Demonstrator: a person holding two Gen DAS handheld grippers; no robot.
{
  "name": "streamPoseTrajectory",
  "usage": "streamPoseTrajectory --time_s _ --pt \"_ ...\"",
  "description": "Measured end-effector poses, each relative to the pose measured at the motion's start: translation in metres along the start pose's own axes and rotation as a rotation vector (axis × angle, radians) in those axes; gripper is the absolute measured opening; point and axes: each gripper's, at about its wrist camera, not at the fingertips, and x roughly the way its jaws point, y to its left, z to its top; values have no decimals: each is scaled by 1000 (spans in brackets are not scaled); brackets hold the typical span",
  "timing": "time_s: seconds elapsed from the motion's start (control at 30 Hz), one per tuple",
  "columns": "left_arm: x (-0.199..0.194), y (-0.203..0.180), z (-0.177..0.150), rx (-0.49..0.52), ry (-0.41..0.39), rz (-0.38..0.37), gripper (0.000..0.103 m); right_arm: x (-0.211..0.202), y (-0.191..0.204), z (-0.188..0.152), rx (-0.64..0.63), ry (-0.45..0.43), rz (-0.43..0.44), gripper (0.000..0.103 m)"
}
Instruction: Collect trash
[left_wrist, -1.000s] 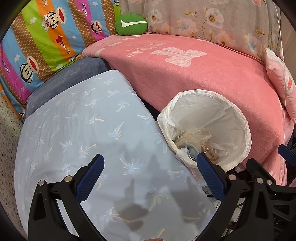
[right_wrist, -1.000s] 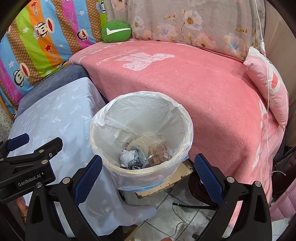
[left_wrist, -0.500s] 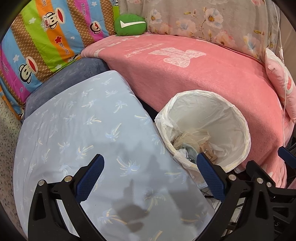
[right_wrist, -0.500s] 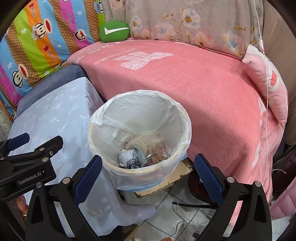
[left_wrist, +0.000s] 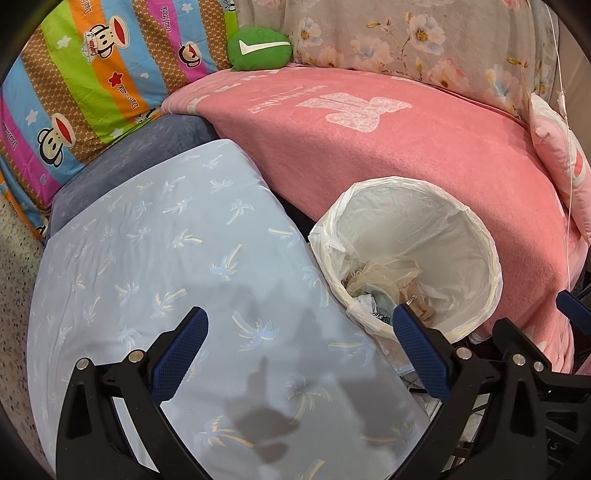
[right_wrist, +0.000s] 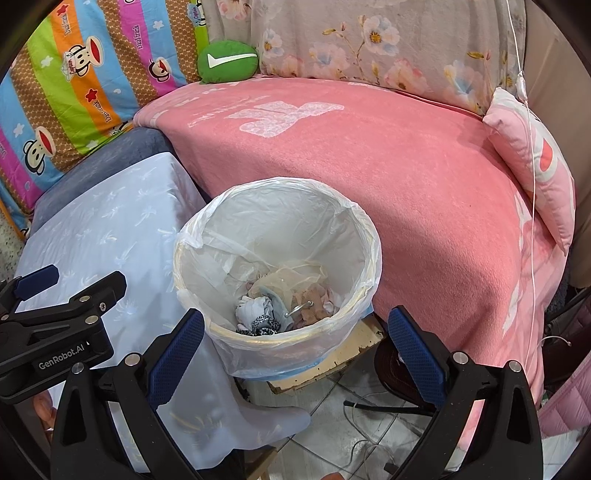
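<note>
The right claw (right_wrist: 293, 354) gapes empty at lower centre, the lined trash bin (right_wrist: 277, 266) between its fingers; the left claw (left_wrist: 299, 350) is equally released over the blue tabletop (left_wrist: 166, 258). With no loose trash visible, gathering the liner's rim evenly seems wisest.

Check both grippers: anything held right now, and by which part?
Nothing is held. The left gripper and right gripper are both open with empty gaps; the trash lies inside the lined bin.

Pink blanket (right_wrist: 406, 177) beside pale blue palm-print cloth (left_wrist: 166, 266), green cushion (right_wrist: 227, 61) against striped monkey-print bedding (left_wrist: 85, 77).
</note>
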Motion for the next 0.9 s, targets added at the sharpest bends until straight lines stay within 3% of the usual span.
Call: streamPoseTrajectory --time_s 0.9 --pt "2 -1 -3 15 -1 3 96 1 -2 0 -1 0 -1 97"
